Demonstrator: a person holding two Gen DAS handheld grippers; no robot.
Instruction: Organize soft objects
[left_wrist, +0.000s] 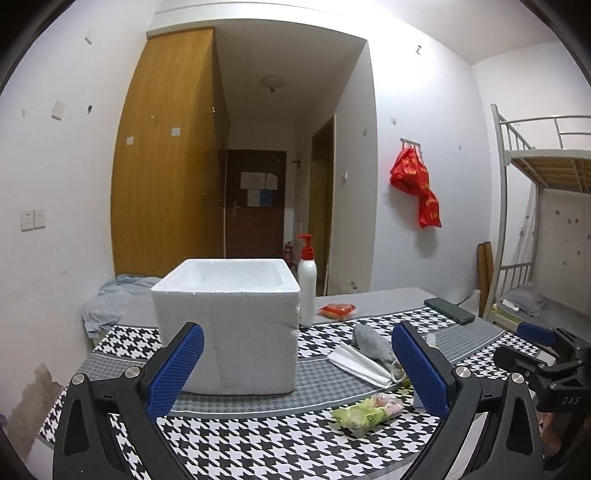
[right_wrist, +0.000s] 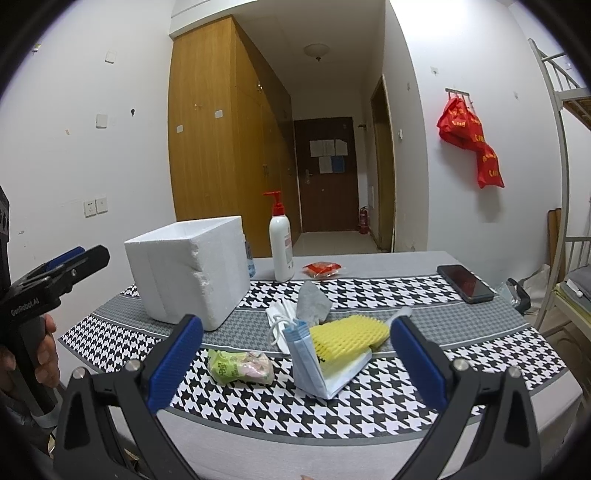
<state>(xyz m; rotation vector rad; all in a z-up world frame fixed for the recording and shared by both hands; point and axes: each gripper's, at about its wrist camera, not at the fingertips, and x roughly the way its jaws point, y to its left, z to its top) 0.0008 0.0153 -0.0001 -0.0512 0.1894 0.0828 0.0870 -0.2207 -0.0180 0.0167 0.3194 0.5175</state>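
In the left wrist view, the left gripper (left_wrist: 297, 363) hangs over the near edge of the houndstooth cloth (left_wrist: 258, 446), its blue-padded jaws spread wide with nothing between them. Straight ahead stands an open white foam box (left_wrist: 225, 325). Just right of the box stands a white pump bottle (left_wrist: 306, 291) with a red top, and a red packet (left_wrist: 337, 310) lies farther right. A grey cloth (left_wrist: 371, 345) rests on a white mask (left_wrist: 356, 363) in the middle of the table, and a green snack pack (left_wrist: 365, 411) lies near, between the fingers. A dark phone (left_wrist: 448, 310) sits far right. The right gripper (left_wrist: 535, 350) shows at the right edge; whether it is open cannot be told here.

In the right wrist view, the right gripper (right_wrist: 295, 362) also has its jaws wide apart and empty. Between them lie the green snack pack (right_wrist: 240, 367), a folded blue mask (right_wrist: 306, 358) and a yellow sponge (right_wrist: 347, 338) leaning on it. The foam box (right_wrist: 188, 273) stands to the far left, apart from these soft items.
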